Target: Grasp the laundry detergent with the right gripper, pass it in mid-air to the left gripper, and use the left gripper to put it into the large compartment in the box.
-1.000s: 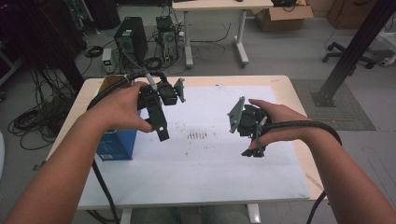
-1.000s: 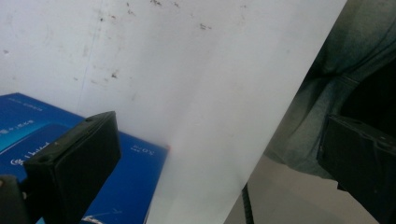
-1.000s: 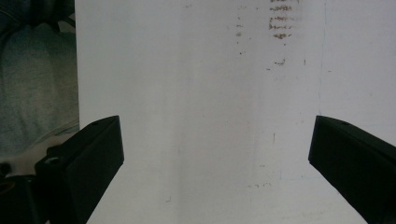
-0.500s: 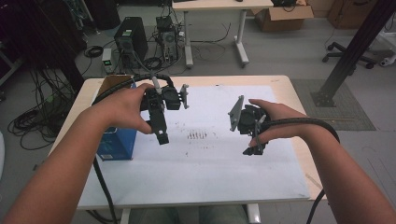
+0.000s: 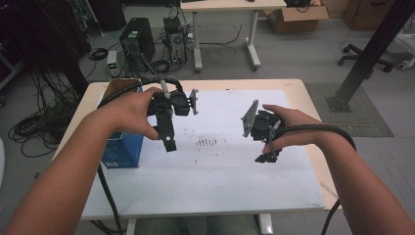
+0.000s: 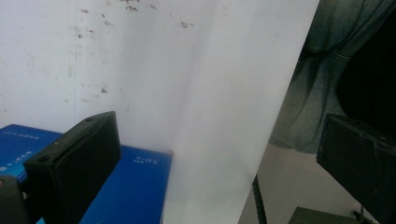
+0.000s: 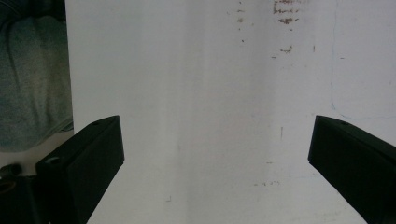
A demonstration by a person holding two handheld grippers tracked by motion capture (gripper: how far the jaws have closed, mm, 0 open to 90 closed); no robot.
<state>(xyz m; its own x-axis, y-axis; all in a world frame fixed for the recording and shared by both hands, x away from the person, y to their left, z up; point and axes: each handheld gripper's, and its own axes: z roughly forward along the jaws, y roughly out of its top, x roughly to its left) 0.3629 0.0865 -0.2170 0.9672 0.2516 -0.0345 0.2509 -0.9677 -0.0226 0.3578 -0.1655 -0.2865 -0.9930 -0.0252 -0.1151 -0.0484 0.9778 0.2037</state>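
Observation:
Over the white sheet (image 5: 210,171) that covers the table I hold both grippers in the air, jaws pointing down and back toward me. My left gripper (image 5: 169,142) hangs beside a blue box (image 5: 122,152). In the left gripper view, my left gripper (image 6: 219,163) is open and empty, and the blue box (image 6: 135,186) lies below its jaws at the sheet's edge. My right gripper (image 5: 262,156) hovers over the sheet's right half. In the right gripper view, my right gripper (image 7: 215,158) stands wide open above bare sheet.
A patch of dark marks (image 5: 205,142) stains the sheet between the grippers. An open cardboard box (image 5: 120,85) sits at the table's back left corner. Beyond the table are a computer tower (image 5: 134,41), cables on the floor and another desk (image 5: 225,7).
Both grippers have stayed almost where they were. The left one has drifted a little toward me.

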